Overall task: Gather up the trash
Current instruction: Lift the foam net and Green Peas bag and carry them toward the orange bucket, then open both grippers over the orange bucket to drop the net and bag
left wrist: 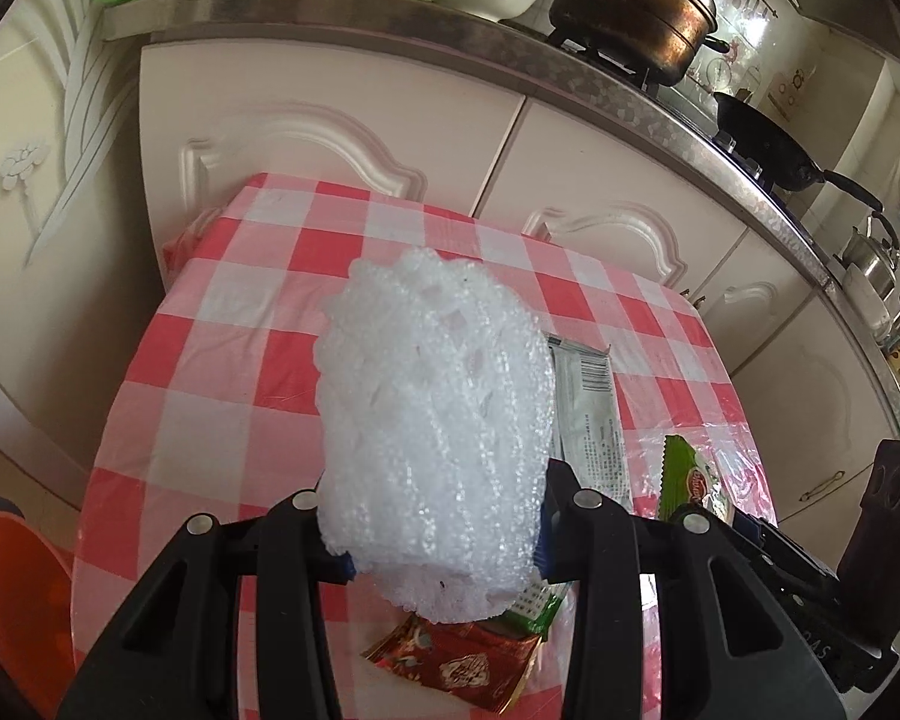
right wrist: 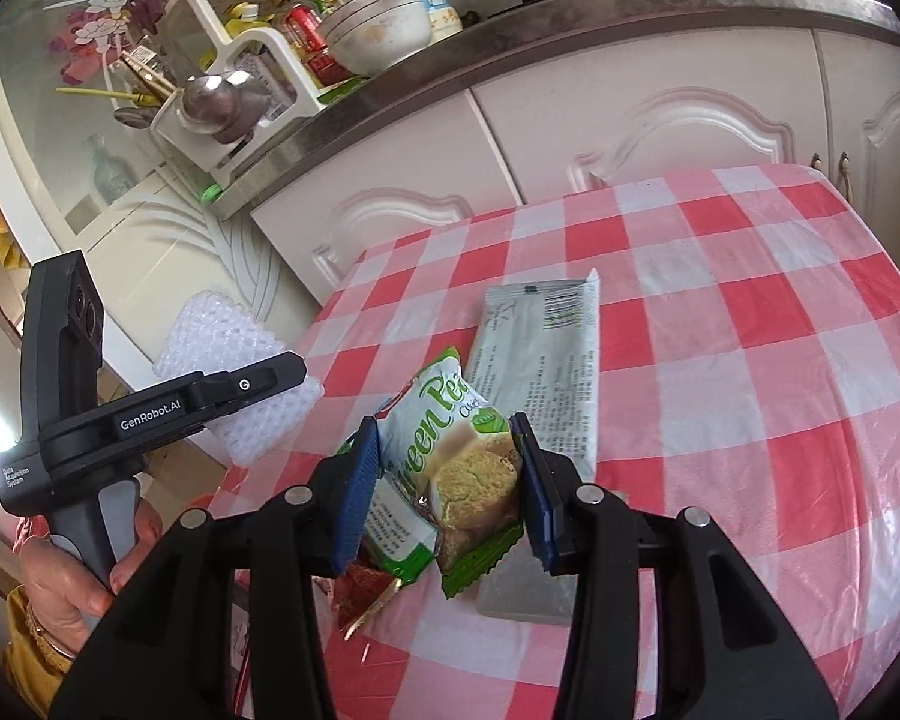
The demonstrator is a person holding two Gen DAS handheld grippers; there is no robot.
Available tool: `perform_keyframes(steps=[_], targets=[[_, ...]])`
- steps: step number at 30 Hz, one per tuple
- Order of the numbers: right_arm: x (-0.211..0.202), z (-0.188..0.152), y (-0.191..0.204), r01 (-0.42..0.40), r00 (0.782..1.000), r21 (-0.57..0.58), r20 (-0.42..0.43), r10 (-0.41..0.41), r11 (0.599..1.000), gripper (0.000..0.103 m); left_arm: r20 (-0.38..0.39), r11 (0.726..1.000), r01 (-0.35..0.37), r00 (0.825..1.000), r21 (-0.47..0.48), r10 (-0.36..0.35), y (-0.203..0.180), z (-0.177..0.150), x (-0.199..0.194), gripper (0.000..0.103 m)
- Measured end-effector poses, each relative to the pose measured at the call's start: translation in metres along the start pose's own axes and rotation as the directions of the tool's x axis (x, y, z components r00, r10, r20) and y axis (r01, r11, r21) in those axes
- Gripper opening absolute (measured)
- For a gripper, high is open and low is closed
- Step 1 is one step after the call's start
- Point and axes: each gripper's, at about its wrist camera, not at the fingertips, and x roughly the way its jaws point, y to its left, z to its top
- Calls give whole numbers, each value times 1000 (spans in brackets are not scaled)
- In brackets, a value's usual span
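White foam netting [left wrist: 435, 438] fills my left wrist view, clamped between the left gripper [left wrist: 444, 531] pads and held up off the table [left wrist: 210, 312]. Below it on the checked cloth I see a grey sachet [left wrist: 588, 414] running toward the far edge, a red wrapper [left wrist: 468, 660] at the near edge, and part of the green pack [left wrist: 699, 480] to the right, with the right gripper's body just beside it. An orange bin [left wrist: 12, 600] shows low at the left, off the table's left edge; I judge that is where the foam goes. To do this carry well I should keep the squeeze steady, since the foam is soft and light and could slip if I ease off, and let go only once it hangs over the bin

From the right wrist, my right gripper [right wrist: 447, 480] is closed on the green pack [right wrist: 450, 468], blue pads pressing both its sides, the pack lifted over the near part of the table [right wrist: 750, 360]. The grey sachet [right wrist: 540, 372] lies flat behind and under it, the red wrapper [right wrist: 360, 591] beneath, near the near-left corner. The left gripper [right wrist: 258, 384] with its foam [right wrist: 234, 360] sits past the left edge, my hand [right wrist: 84, 588] on its handle. The pack is slick, so I would hold it mid-body and follow the left across without the two tools knocking
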Motion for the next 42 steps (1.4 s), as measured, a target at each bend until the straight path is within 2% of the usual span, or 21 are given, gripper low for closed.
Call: perform_keyframes(steps=[14, 29, 39, 42], targets=[[26, -22, 81, -103, 990, -114, -109, 91, 988, 45, 34, 991, -72, 996, -115, 76, 88, -35, -61, 42], [61, -46, 163, -183, 967, -235, -218, 131, 955, 45, 35, 952, -168, 983, -256, 183, 186, -77, -107, 42], [89, -64, 221, -260, 935, -304, -317, 160, 916, 45, 17, 917, -206, 974, -343, 225, 233, -105, -124, 42], [102, -73, 242, -300, 911, -319, -376, 170, 899, 45, -2, 906, -215, 973, -366, 230, 247, -116, -124, 42]])
